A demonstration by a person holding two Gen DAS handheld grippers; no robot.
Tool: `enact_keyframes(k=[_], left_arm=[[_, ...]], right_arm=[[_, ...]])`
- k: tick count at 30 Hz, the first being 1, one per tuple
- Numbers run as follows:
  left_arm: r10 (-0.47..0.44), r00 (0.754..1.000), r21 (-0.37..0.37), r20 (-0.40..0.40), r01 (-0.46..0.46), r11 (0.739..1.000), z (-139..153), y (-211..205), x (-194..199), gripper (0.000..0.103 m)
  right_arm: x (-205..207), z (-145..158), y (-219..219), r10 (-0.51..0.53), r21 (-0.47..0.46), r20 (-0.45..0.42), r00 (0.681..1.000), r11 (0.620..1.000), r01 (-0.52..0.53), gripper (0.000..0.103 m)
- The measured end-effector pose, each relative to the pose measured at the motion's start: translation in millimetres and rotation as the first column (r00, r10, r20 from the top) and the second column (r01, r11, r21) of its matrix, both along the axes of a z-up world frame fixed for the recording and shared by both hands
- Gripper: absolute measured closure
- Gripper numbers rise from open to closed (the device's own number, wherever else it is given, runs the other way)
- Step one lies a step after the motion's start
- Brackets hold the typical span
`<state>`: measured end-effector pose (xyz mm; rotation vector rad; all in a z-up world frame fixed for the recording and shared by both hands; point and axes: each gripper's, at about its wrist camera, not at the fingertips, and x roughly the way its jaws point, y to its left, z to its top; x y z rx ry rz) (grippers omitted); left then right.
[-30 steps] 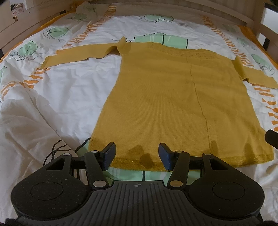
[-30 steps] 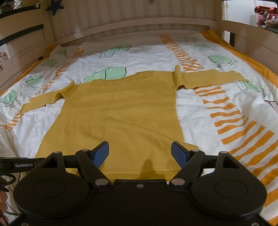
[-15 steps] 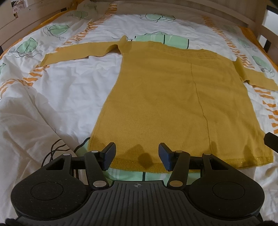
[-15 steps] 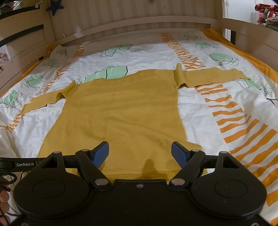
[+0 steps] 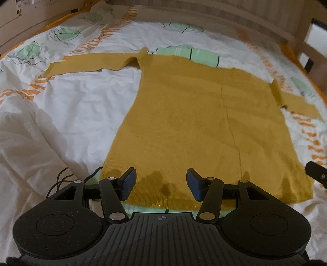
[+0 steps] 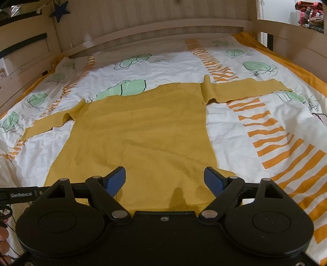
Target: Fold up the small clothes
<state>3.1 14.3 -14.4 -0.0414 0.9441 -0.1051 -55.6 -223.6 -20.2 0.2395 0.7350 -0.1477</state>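
Note:
A mustard-yellow knit sweater lies flat on the bed, hem toward me, both sleeves spread out sideways. My left gripper hovers open over the hem near its left corner, nothing between its fingers. My right gripper hangs over the hem near the right corner; its jaws are opening, with only flat cloth below them. The left sleeve reaches far left. The right sleeve reaches right. The right gripper's edge shows at the right of the left wrist view.
The sweater lies on a white quilt printed with green leaves and orange stripes. A wooden bed frame rises behind and along both sides. A dark cable lies at the near left. Clothes hang beyond the right rail.
The left view has tipped down a little, so the sweater sits lower in it. The right gripper's jaws have spread slightly wider. The sweater has not moved.

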Motion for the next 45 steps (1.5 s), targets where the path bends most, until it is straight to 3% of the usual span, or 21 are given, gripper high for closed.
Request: enact_keyframes(k=[5,7,10,12,18,22,30,32,34,36,39,45], left_arm=[[0.043,0.999,-0.153,-0.014,-0.045,0.987,-9.6,32.9,6.3,0.050],[0.060,0.998,-0.181,-0.028,-0.064,0.981,-13.6,44.8,9.8,0.050],[0.063,0.998,-0.131,-0.026,-0.065,0.989,-17.4,54.4,16.8,0.050],[0.060,0.998,-0.084,-0.024,-0.062,0.995,-20.3,58.2,22.3,0.050],[0.022,0.997,-0.022,-0.069,-0.023,0.999,-33.8,64.3,36.2,0.050],[-0.007,0.993,0.057,-0.121,0.014,0.998,-48.9,61.4,45.8,0.050],[-0.082,0.987,0.008,-0.140,0.084,0.996,-58.1,62.5,48.1,0.052],[-0.096,0.987,-0.026,-0.129,0.094,0.995,-58.1,63.8,47.1,0.066],[-0.107,0.987,-0.065,-0.122,0.099,0.993,-57.4,64.4,46.5,0.099],[-0.110,0.987,-0.090,-0.120,0.099,0.991,-55.7,64.2,45.4,0.099],[-0.121,0.988,-0.043,-0.094,0.118,0.992,-45.0,68.4,40.2,0.099],[-0.071,0.993,-0.036,-0.095,0.067,0.997,-31.3,94.4,44.7,0.099]], right_arm=[[1.5,-5.0,-12.3,0.012,0.043,0.009,1.000,0.999,-0.012,0.017],[1.2,-9.1,-20.3,0.051,0.098,0.019,0.999,0.994,-0.052,0.011],[-0.4,-18.5,-40.5,0.132,0.293,0.082,0.988,0.944,-0.150,0.002],[0.0,-22.0,-47.9,0.114,0.355,0.085,0.990,0.925,-0.137,0.001],[1.1,-17.9,-40.0,0.138,0.168,0.079,0.987,0.974,-0.150,0.001],[3.7,-17.2,-39.3,0.152,0.137,0.079,0.985,0.977,-0.161,0.001],[4.3,-22.2,-43.3,0.130,0.059,0.048,0.990,0.989,-0.133,0.001],[3.6,-22.4,-43.5,0.130,0.045,0.048,0.990,0.990,-0.133,0.001],[3.9,-22.6,-43.6,0.133,0.038,0.047,0.990,0.990,-0.134,0.001],[4.6,-22.8,-43.5,0.136,0.038,0.044,0.990,0.990,-0.138,0.001],[6.2,-22.9,-44.0,0.135,0.033,0.034,0.990,0.990,-0.136,0.001],[15.6,-29.8,-49.5,0.111,0.017,-0.036,0.993,0.994,-0.111,0.001]])
